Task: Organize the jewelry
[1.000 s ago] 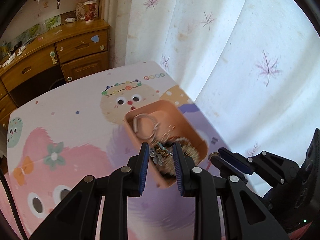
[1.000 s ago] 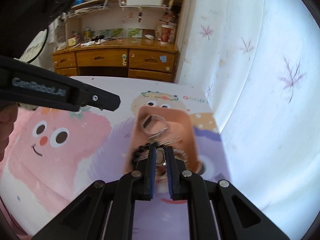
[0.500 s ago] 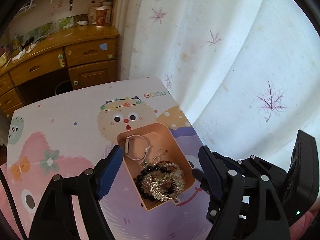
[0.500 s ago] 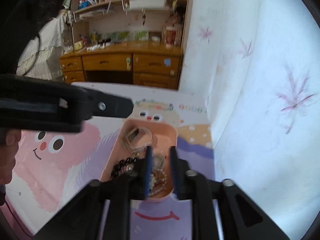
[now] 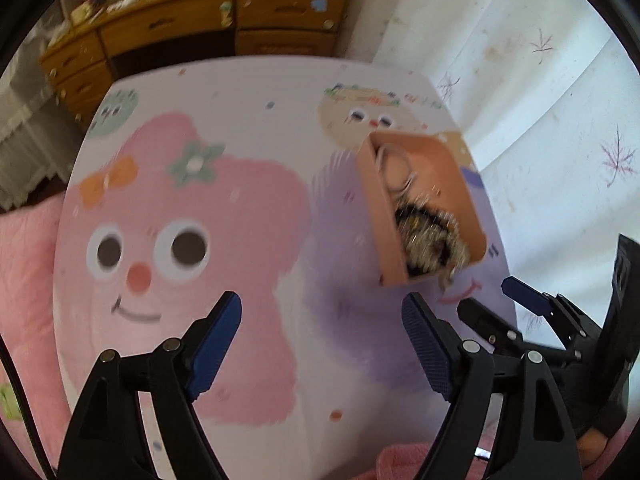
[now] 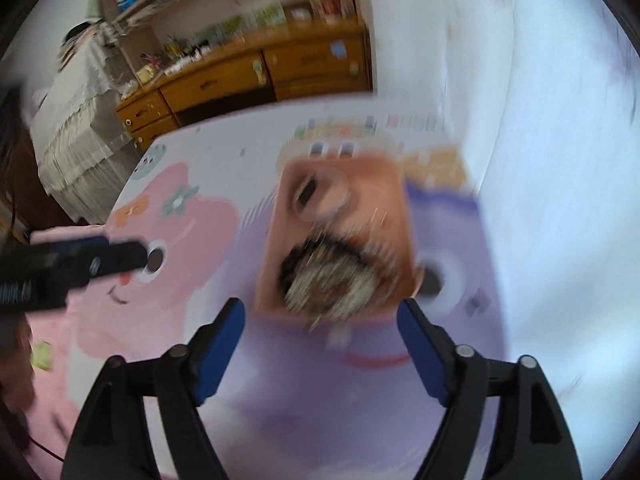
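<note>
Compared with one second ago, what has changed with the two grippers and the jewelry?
Both grippers opened and pulled back: the left gripper and right gripper each let go of jewelry into the orange tray. The tray stays on the cartoon mat.

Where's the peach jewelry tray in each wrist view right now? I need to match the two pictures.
Left wrist: the peach tray sits right of centre, seen at an angle, beyond the right-hand finger.
Right wrist: the tray is centred, straight ahead between the open fingers, blurred.
Shared landmark: the dark bead pile at the tray's near end.
</note>
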`<state>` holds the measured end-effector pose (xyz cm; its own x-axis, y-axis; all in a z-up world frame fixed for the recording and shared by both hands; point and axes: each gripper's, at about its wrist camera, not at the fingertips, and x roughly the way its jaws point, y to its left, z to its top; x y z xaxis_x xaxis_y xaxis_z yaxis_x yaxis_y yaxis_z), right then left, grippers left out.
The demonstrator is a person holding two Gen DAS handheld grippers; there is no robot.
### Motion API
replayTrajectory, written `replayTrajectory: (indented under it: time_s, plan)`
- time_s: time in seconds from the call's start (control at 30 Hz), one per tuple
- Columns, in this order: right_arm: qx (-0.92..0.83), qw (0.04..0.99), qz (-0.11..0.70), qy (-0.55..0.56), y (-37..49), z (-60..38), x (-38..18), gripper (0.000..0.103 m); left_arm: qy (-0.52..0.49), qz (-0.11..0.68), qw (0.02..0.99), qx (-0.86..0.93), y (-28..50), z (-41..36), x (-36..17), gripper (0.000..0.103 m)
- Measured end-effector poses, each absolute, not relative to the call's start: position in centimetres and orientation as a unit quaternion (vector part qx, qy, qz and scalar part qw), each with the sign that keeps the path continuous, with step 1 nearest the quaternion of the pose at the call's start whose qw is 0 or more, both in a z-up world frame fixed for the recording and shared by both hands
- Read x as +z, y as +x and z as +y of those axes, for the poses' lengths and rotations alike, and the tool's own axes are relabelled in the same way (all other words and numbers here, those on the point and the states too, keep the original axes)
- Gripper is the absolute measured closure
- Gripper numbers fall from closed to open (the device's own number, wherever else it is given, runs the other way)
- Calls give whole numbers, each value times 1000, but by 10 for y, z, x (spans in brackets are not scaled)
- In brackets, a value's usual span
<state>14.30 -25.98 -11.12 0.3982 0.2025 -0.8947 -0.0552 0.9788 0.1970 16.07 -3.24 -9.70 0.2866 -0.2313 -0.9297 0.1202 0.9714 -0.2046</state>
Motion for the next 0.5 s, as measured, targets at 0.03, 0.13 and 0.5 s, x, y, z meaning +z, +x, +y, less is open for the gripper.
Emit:
replayTrajectory:
  time_s: [0.03, 0.13, 0.5]
  plan:
    - [78, 824, 555, 79, 139, -256, -114, 22, -50, 592, 797, -105, 152, -24, -99, 22]
    - [55, 819, 564, 88, 120, -243, -116, 16, -49, 597, 797, -78, 126, 5, -102, 20]
    - [34, 795, 601, 70, 67, -200, -90, 15, 14, 565, 821, -80, 86, 41, -69, 12]
